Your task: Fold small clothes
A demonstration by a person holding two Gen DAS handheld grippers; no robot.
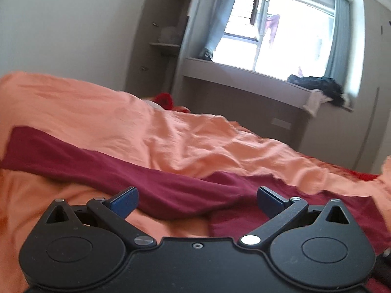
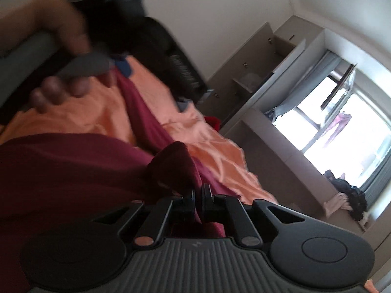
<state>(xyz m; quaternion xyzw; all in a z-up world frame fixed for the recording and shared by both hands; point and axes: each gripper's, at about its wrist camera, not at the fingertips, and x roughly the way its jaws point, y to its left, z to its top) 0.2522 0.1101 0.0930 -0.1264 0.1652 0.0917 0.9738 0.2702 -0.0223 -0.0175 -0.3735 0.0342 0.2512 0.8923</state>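
While the right gripper (image 2: 198, 196) has its jaws clamped together on a bunched fold of the maroon garment (image 2: 80, 171), the left gripper (image 1: 196, 201) has its jaws wide apart, holding nothing, with maroon cloth lying between and just past the tips. The garment sprawls on the orange bedspread (image 1: 195, 134), a long strip running from 9 o'clock toward 4 o'clock in the left wrist view; the right wrist view shows a raised lump at the pinch and a strip trailing up toward 11 o'clock.

Risks, as I judge them:
- One-sided hold: with only the right side pinched, a lift probably drags the rest into a twist, so the fold lands crooked.
- Thick pinch: the right jaws seem to hold several layers; layers may slip out unevenly.
- Bedspread grab: the cover is soft and wrinkled right under the cloth, so the left jaws closing low could catch orange fabric too.
- Both views are motion-blurred, so edge and corner positions are hard to tell; which garment part is pinched cannot be told.

Around: the person's left hand (image 2: 61, 80) on a gripper handle at 10 o'clock in the right wrist view, close over the garment strip, could get in the way of a fold going that direction. Something red (image 1: 166, 100) sits past the bedspread ridge at 12 o'clock. Window (image 1: 281, 36) at 1 o'clock, dark clothes pile (image 1: 317, 85) on the sill, open cupboard (image 1: 166, 24) at 11 o'clock, all well apart.
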